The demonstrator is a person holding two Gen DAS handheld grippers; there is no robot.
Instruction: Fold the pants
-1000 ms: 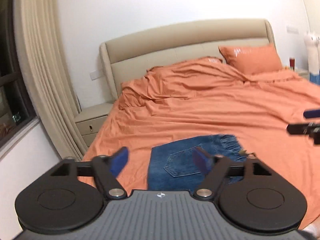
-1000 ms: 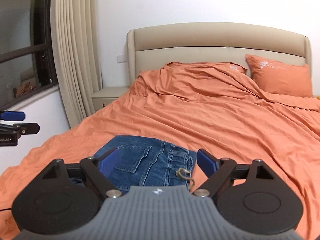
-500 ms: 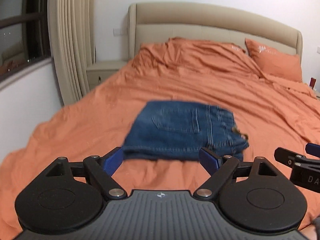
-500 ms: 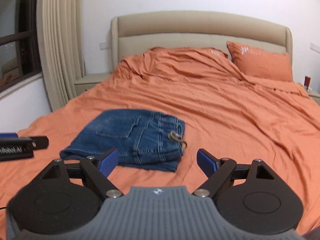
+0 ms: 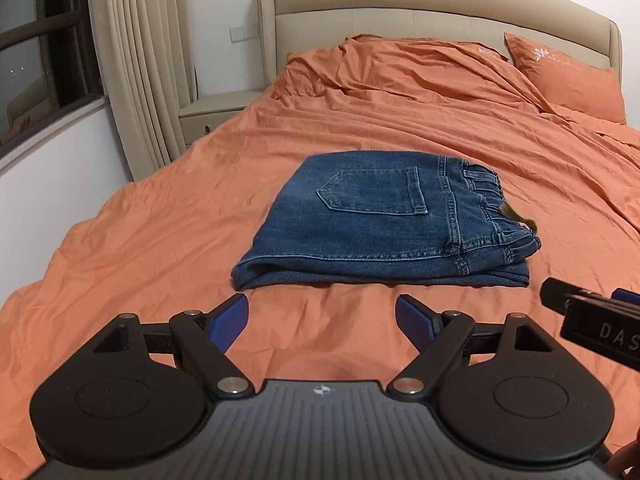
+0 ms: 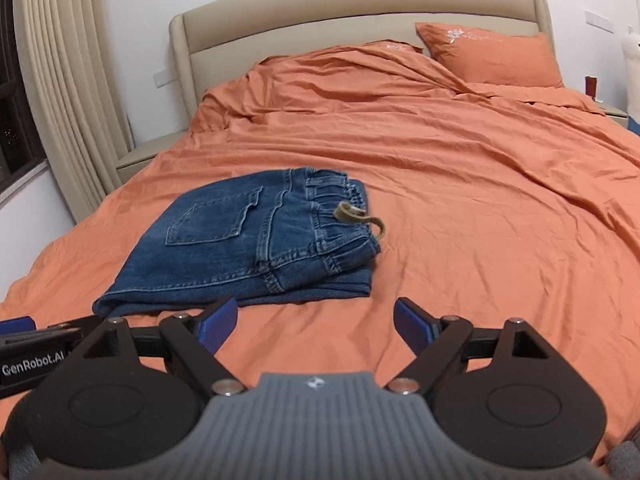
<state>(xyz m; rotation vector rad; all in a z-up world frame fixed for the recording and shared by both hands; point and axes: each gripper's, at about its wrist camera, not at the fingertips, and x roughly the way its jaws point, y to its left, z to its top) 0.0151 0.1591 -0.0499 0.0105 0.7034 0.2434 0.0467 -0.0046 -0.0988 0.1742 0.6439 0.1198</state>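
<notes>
1. My left gripper (image 5: 322, 322) has its blue-padded jaws spread wide with nothing between them, above bare orange sheet just short of the pants.
2. At the far left a beige curtain (image 5: 136, 60) hangs by the window, with a nightstand (image 5: 212, 114) behind it next to the headboard (image 5: 400, 4).
3. The pants (image 5: 384, 224), blue denim, lie folded into a compact rectangle on the bed (image 5: 160, 240), back pocket up, waistband on the right side, folded edge nearest me.
4. A tan drawstring (image 6: 358, 216) curls off the waistband onto the denim.
5. My right gripper (image 6: 316, 322) is just as wide open and empty, clear of the pants' near right corner.
6. An orange pillow (image 6: 492, 56) sits far right by the headboard.
</notes>
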